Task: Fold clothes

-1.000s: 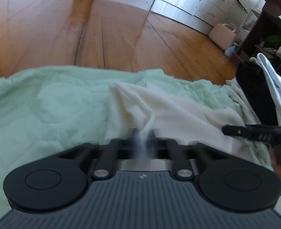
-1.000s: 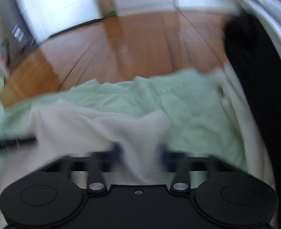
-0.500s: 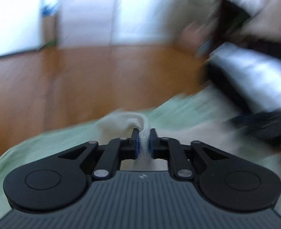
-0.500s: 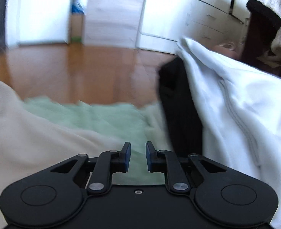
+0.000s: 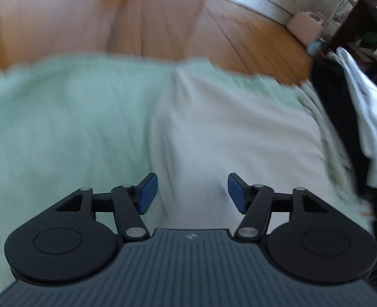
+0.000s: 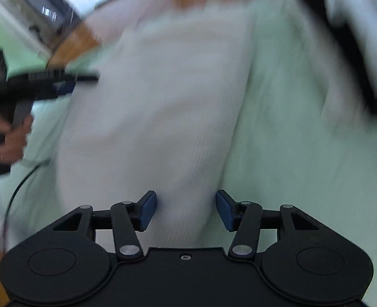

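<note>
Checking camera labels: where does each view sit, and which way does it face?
Left wrist: on the left gripper, looking forward and down over the white garment on the green blanket toward the wooden floor; its own open fingers show.
Right wrist: on the right gripper, angled down at that garment; open fingers, plus the person's left hand holding the other gripper.
Shared: garment, blanket.

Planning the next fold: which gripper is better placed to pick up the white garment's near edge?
Right, marginally. The right gripper is open with the white garment centred between its fingers; the left gripper, also open, straddles the garment's left edge on the green blanket.
</note>
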Action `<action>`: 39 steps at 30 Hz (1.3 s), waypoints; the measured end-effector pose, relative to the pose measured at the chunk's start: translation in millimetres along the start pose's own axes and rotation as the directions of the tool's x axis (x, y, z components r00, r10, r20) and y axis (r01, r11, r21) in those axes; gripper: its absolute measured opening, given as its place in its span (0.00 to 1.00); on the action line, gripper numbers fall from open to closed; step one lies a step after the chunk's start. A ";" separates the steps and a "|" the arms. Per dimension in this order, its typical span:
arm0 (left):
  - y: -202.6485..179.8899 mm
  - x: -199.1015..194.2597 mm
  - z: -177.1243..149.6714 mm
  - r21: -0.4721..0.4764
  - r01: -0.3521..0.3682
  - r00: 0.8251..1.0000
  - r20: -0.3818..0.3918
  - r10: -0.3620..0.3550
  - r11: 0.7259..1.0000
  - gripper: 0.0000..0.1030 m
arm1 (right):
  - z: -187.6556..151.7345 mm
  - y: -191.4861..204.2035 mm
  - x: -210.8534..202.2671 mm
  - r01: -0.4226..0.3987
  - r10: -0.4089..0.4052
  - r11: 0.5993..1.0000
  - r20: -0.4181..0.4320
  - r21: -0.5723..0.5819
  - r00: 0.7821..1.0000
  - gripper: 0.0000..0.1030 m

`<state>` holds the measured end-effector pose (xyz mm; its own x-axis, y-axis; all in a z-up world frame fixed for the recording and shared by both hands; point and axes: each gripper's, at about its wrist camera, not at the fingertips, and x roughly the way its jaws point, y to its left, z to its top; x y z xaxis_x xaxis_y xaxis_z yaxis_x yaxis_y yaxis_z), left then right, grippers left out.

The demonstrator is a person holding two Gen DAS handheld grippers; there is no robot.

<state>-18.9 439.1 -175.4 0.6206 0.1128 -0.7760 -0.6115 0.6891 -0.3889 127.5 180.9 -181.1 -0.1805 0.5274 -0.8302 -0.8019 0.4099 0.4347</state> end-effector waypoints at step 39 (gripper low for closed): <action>-130.4 -28.6 -105.3 0.300 0.082 0.995 0.030 -0.095 0.950 0.65 | 1.5 -19.3 -104.0 0.018 -0.041 0.996 0.267 0.088 0.963 0.49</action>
<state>-8.6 270.7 -154.8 0.6906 0.0685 -0.7200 -0.3831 0.8790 -0.2838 162.6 119.2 -102.7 0.0113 0.6900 -0.7237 -0.7514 0.4834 0.4492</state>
